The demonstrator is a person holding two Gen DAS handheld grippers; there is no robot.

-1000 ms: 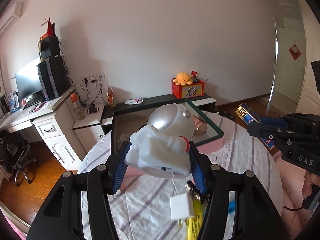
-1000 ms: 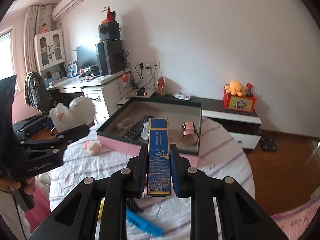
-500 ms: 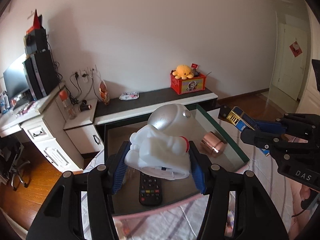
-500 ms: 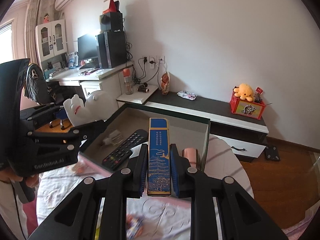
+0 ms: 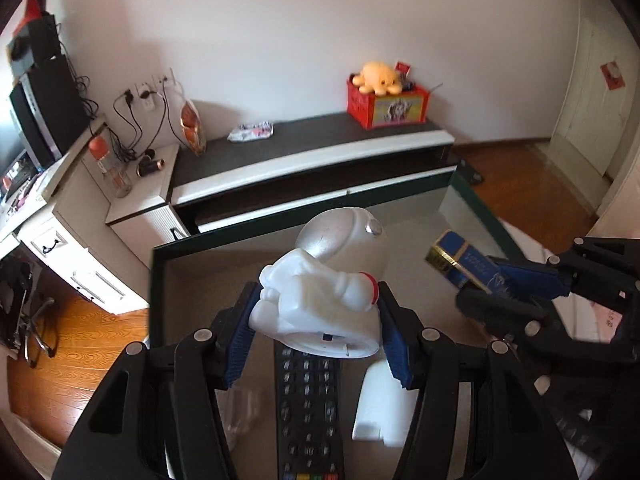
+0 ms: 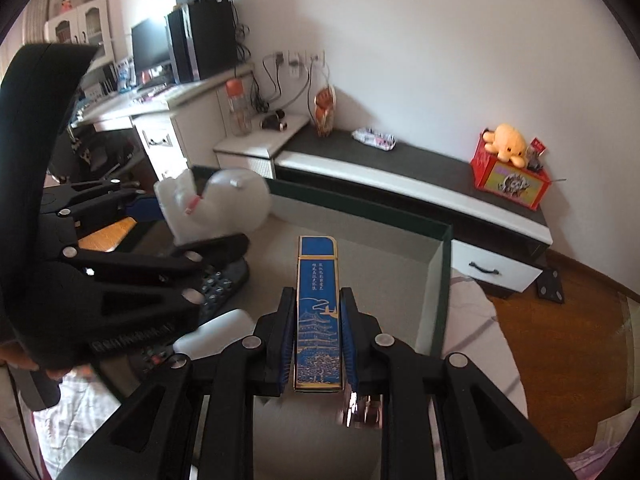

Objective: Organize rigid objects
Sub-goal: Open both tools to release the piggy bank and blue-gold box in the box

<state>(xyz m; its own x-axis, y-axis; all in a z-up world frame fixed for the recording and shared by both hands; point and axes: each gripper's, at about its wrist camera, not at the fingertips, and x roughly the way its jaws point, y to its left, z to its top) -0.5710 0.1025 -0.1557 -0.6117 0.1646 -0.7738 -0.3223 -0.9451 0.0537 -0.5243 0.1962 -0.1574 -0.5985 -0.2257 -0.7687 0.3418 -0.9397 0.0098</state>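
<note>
My left gripper (image 5: 320, 316) is shut on a white astronaut figure (image 5: 328, 292) with a silver helmet, held above the open green-rimmed box (image 5: 158, 280). My right gripper (image 6: 318, 332) is shut on a long blue box with gold print (image 6: 318, 312), held over the same box's right half (image 6: 438, 280). Each gripper shows in the other's view: the astronaut (image 6: 216, 208) at left, the blue box (image 5: 460, 260) at right. Inside the box lie a black remote (image 5: 308, 400), a white adapter (image 5: 384, 408) and a pink metal item (image 6: 364, 412).
A low black-and-white cabinet (image 5: 304, 160) stands behind the box, with a red crate and an orange plush (image 5: 384, 96) on it. A white desk with a monitor and speakers (image 6: 184, 52) is at the left. Wooden floor (image 6: 560, 340) lies to the right.
Both grippers have moved forward and down over the open box, with their objects still held. The box interior now fills the lower part of both views.
</note>
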